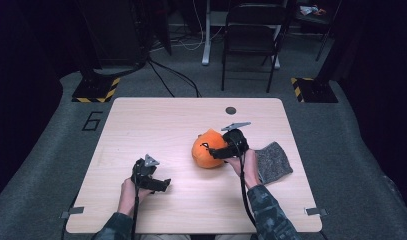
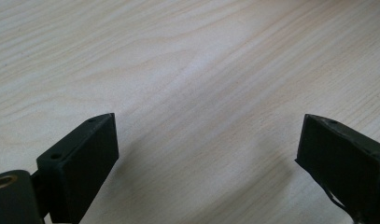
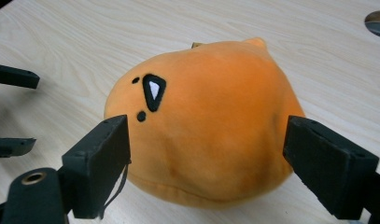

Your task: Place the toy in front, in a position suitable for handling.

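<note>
An orange plush toy with black and white face markings lies near the middle of the wooden table. My right gripper is at its right side, open, its jaws straddling the plush toy without squeezing it. My left gripper rests low over the table's front left part, open, with bare wood between its jaws. In the right gripper view the left gripper's fingertips show at the left edge.
A grey knitted cloth lies to the right of the plush, beside my right hand. A dark round grommet is set in the table's far edge. A folding chair and stand bases are on the floor beyond.
</note>
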The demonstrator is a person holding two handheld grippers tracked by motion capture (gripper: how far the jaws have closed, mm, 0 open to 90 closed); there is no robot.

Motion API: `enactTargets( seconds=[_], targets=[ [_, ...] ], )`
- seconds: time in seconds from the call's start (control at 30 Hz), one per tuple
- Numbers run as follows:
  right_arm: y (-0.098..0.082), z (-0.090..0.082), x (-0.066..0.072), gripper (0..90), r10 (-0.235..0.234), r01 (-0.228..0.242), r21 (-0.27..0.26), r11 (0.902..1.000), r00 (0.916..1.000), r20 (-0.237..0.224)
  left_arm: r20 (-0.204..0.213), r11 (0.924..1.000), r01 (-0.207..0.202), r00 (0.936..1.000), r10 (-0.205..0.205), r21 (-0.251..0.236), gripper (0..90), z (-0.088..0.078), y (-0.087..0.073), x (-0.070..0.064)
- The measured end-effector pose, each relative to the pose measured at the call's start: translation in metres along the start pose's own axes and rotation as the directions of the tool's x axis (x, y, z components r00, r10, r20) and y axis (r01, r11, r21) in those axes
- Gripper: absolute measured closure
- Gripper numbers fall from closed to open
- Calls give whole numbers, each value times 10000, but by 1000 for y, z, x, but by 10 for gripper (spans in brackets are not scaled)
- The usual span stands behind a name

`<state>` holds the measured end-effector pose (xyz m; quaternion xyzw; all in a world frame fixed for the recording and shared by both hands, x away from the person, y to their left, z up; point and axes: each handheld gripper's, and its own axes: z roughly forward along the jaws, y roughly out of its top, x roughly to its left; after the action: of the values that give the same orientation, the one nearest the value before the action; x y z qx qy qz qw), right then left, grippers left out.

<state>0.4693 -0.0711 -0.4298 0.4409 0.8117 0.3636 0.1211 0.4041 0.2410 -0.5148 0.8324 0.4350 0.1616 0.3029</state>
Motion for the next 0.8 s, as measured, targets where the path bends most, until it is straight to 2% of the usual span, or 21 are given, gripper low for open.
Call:
enactTargets(
  seconds=[0.03, 0.07, 0.1, 0.13, 0.23, 0.37, 0.47, 0.5, 0.57, 0.6, 0.67, 0.7, 0.8],
  targets=[
    [1, 4, 0, 143, -179, 178, 44, 9998, 9998, 19, 5, 10000, -5, 10000, 5, 10, 52, 0, 0, 0],
    [2, 13, 3, 150, -103, 98, 277, 9996, 9998, 163, 18, 10000, 2, 10000, -2, -33, 52, 0, 0, 0],
    [2, 13, 3, 150, -103, 98, 277, 9996, 9998, 163, 18, 10000, 2, 10000, -2, -33, 52, 0, 0, 0],
    [1, 21, 3, 149, -2, -5, 450, 9990, 9999, 143, 28, 10000, -13, 10000, 13, -35, 52, 0, 0, 0],
    [0, 23, 2, 172, 37, -49, 459, 9989, 9997, 258, 70, 10000, 53, 10000, -53, -25, 52, 0, 0, 0],
    [-2, 26, 3, 268, 19, -46, 686, 9976, 9992, 393, 56, 10000, -12, 10000, 12, -33, 52, 1, 0, -1],
    [-4, 27, 1, 341, 58, -86, 852, 9963, 9994, 330, 56, 10000, 14, 10000, -13, -20, 53, 1, 0, -1],
    [-5, 27, 1, 391, 48, -76, 873, 9961, 9995, 327, 62, 10000, 33, 10000, -33, -12, 53, 1, 0, -2],
    [-6, 27, 1, 416, 37, -64, 839, 9965, 9995, 322, 104, 10000, 34, 9999, -34, 37, 53, 1, 0, -2],
    [-8, 27, 1, 483, 49, -69, 832, 9965, 9997, 235, 123, 10000, -27, 9999, 26, 69, 53, 1, 0, -2],
    [-9, 27, 0, 512, -19, -3, 760, 9971, 9996, 282, 117, 10000, -30, 9999, 30, 71, 53, 1, 0, -2],
    [-10, 27, 1, 571, 8, -27, 685, 9977, 9996, 281, 121, 9999, -56, 9999, 55, 89, 54, 1, 0, -2],
    [-11, 26, 1, 617, -122, 104, 564, 9984, 9994, 321, 126, 9999, -56, 9999, 55, 93, 55, 1, 0, -2]
  ],
)
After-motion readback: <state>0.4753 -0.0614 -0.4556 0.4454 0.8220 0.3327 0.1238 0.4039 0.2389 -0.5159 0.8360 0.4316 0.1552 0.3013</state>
